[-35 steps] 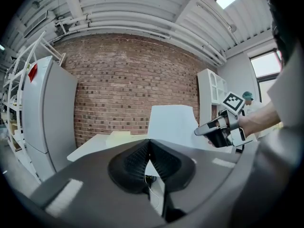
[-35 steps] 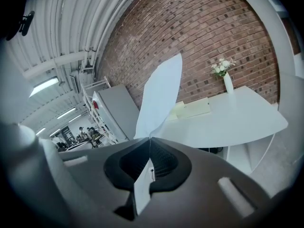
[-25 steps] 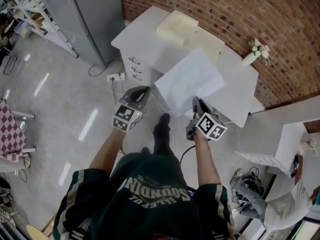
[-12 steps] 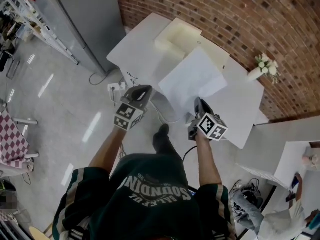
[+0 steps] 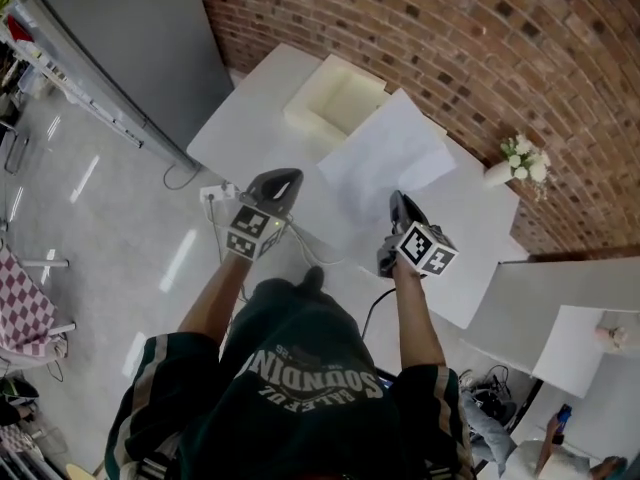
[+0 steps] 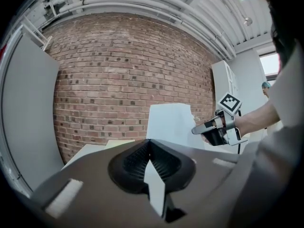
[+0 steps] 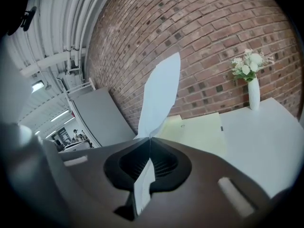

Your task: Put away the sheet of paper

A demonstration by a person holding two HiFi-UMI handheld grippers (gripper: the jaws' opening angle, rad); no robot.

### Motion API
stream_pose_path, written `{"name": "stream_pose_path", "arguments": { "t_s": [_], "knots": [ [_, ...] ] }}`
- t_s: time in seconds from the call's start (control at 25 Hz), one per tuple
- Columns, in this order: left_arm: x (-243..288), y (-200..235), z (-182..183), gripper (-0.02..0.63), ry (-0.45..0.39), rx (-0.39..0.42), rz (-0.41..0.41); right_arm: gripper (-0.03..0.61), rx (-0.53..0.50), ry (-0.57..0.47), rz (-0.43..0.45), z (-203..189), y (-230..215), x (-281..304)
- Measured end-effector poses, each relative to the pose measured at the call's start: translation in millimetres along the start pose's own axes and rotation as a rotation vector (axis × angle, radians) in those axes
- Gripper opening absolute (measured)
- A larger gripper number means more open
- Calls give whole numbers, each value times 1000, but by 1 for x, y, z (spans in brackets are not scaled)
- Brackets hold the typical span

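A red brick wall (image 5: 480, 28) fills the upper right of the head view, and a grey cabinet (image 5: 130, 38) the upper left. Between them, across the middle of the frame, a white table (image 5: 250, 118) is seen. Near its upper edge a shallow cream tray (image 5: 335, 103) is set, open and apparently empty. It is judged to be the likely place for putting the paper away.

The sheet of paper (image 5: 385, 153) is held in the air at the centre of the frame, just below and right of the tray and above the tabletop. It is gripped only at its lower corner, so nearly all of it is left free. That suits carrying it flat over to the tray and letting it go there. It is seen as plain white, blank and unfolded. In the right gripper view it rises from the jaw tips as a tall, gently curved blade against the bricks, so it is judged light and apt to bend or swing if moved quickly. Its right edge looks uneven in the head view; whether it is bent there cannot be told.

The right gripper (image 7: 149, 139) is clamped tight on that corner, the jaws meeting on the paper. The left gripper (image 6: 150, 142) is held left of centre, apart from the sheet, with its jaws pressed together on nothing. It is probably kept clear because one grip is enough.

At the right edge of the table a small white vase of flowers (image 5: 515, 163) is left standing, well clear of the sheet.
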State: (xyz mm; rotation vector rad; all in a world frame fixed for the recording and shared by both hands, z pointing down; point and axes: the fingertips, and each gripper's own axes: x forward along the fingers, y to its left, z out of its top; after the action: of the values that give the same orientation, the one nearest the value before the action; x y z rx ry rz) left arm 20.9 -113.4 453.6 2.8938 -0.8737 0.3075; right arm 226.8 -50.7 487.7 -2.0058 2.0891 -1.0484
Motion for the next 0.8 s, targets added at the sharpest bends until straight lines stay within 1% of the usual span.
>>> {"name": "stream_pose_path", "arguments": {
  "t_s": [0.08,0.2,0.36,0.8],
  "knots": [
    [14,8,4,9,-4,-4,1,2,6,3,-3,10,-6,13],
    [28,23,5,9,2,-7,0,2,19,11,-4,16,-8,32],
    [49,48,8,9,2,-9,-22,2,36,9,-16,22,-5,57],
    [116,116,13,9,12,19,-202,2,84,-55,-153,47,-1,121]
  ]
}}
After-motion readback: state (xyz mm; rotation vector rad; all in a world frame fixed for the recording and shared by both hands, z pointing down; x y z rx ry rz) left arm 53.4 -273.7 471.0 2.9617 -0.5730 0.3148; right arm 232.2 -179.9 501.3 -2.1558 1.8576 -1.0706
